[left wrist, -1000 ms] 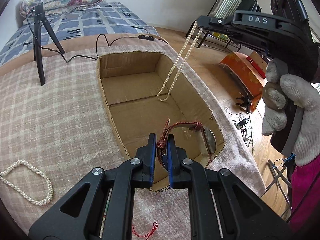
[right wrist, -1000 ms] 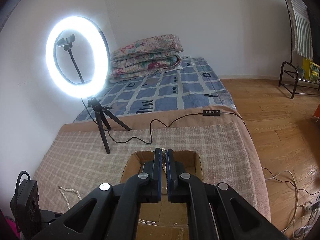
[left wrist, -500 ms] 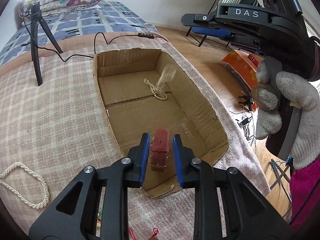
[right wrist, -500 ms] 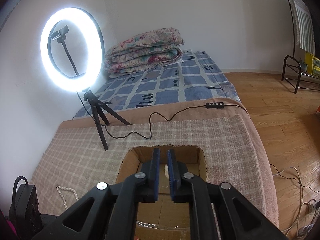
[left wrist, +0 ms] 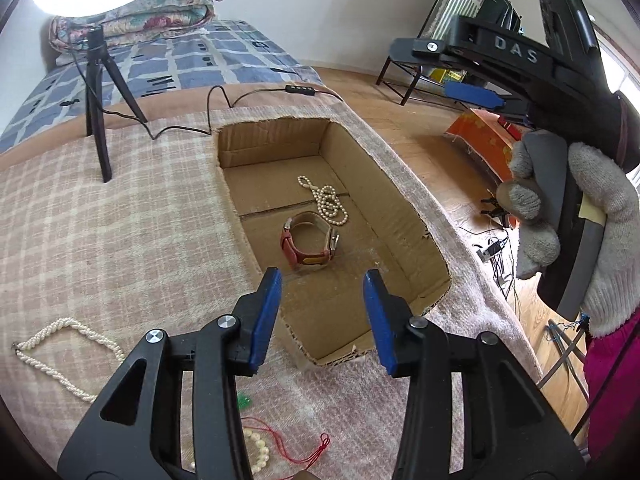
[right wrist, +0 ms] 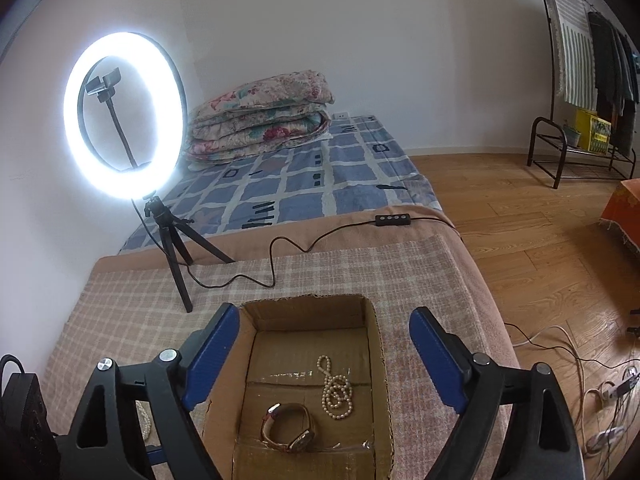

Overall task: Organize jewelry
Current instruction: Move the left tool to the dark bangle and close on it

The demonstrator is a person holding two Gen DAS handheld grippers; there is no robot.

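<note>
A cardboard box (left wrist: 400,216) is sunk into the plaid blanket. In it lie a red-strap watch (left wrist: 310,242) and a small pearl necklace (left wrist: 330,202); both also show in the right wrist view, the watch (right wrist: 288,432) and the necklace (right wrist: 336,390). My left gripper (left wrist: 322,308) is open and empty above the box's near edge. My right gripper (right wrist: 320,360) is open and empty above the box; in the left wrist view it (left wrist: 452,68) hangs at the upper right. A twisted pearl necklace (left wrist: 60,354) lies on the blanket at left.
A ring light on a tripod (right wrist: 124,120) stands on the blanket behind the box, its cable (right wrist: 280,256) trailing right. A red cord (left wrist: 304,450) and beads (left wrist: 256,448) lie by my left gripper. Wooden floor with cables (right wrist: 600,380) is at right.
Both grippers opened. The watch fell from my left gripper and the pearl necklace from my right; both now lie in the box.
</note>
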